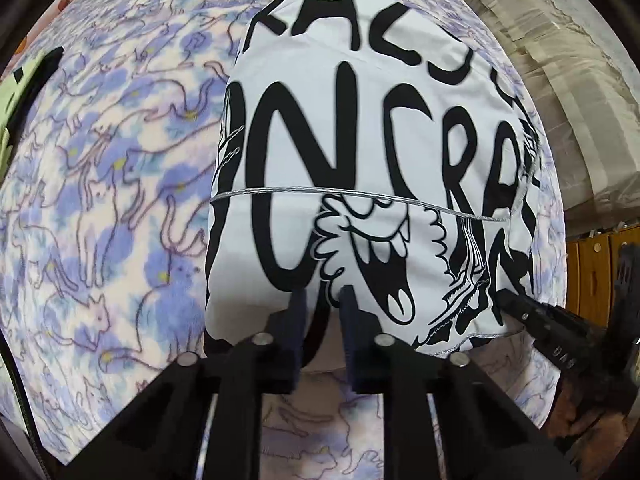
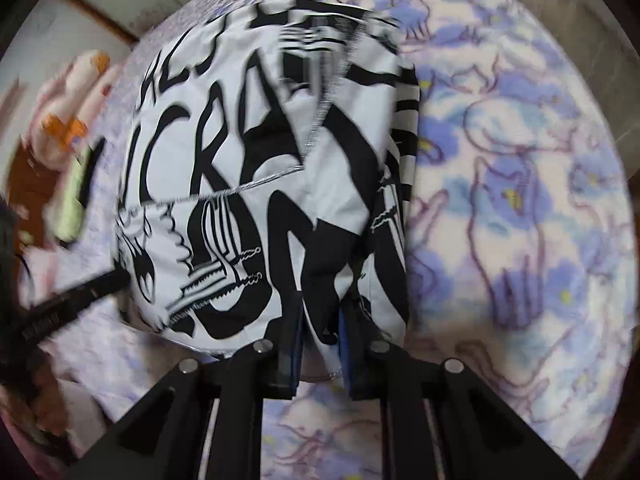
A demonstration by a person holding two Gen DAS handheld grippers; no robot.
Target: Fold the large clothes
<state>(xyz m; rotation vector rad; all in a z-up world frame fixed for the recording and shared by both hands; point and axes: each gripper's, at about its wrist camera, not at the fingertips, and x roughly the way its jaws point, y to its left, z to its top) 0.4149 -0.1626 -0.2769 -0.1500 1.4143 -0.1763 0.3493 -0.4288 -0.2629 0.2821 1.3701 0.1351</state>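
The folded garment [image 1: 360, 184] fills the centre of the left wrist view; bare cat-print blanket [image 1: 104, 200] lies open at left. 1 green-and-black item [image 1: 24, 92] sits at far left. Wooden drawers [image 1: 592, 268] bound the lower right.

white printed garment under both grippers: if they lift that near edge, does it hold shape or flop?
Probably flops: the white printed garment is thin cloth lying in soft folded layers. Likely light, since the left gripper and right gripper each pinch only its edge. It may drag rather than slide on the fuzzy cat-print blanket.
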